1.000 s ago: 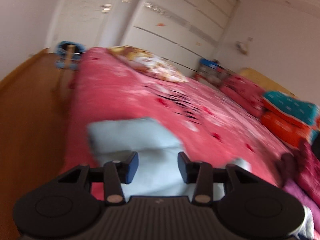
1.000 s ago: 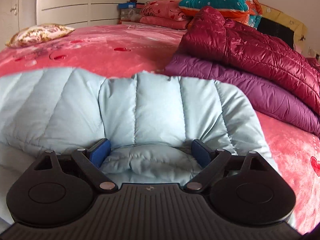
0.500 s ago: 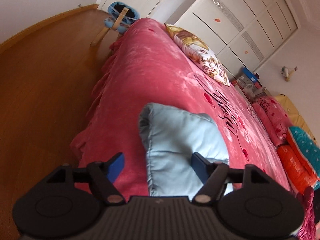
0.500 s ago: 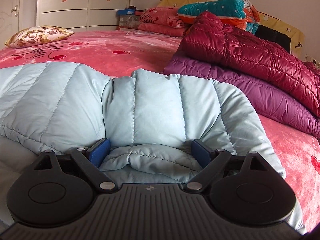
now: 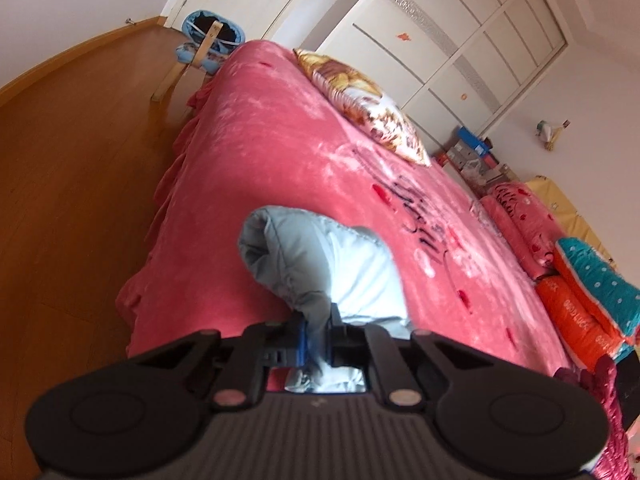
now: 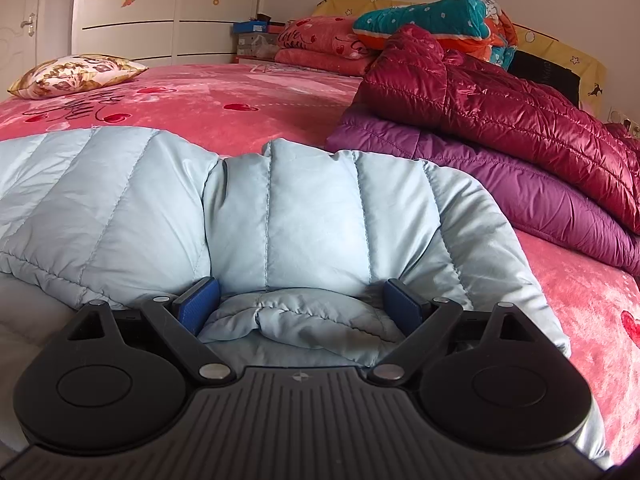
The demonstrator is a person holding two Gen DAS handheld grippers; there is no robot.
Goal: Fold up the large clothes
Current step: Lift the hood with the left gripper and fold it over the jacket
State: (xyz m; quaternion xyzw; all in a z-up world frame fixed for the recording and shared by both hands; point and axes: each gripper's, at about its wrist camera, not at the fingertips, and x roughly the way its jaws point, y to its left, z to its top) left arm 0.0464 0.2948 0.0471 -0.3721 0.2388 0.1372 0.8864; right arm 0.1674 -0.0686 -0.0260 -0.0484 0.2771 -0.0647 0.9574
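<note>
The pale blue jacket (image 6: 304,216) lies spread on the pink bed (image 6: 248,92), close to you, one puffy end (image 5: 320,264) bunched near the bed's edge. Your left gripper (image 5: 316,340) has just been closing, and its jaws are now pinched tight on a fold of that blue fabric. Your right gripper (image 6: 300,306) sits with its jaws spread wide; a rumpled bit of the jacket lies between the blue pads (image 6: 200,304), not squeezed. To the right, a maroon jacket (image 6: 500,108) is heaped on a purple one (image 6: 520,196). Farther back there's a floral pillow (image 6: 76,74) and the white wardrobe (image 6: 160,12).
</note>
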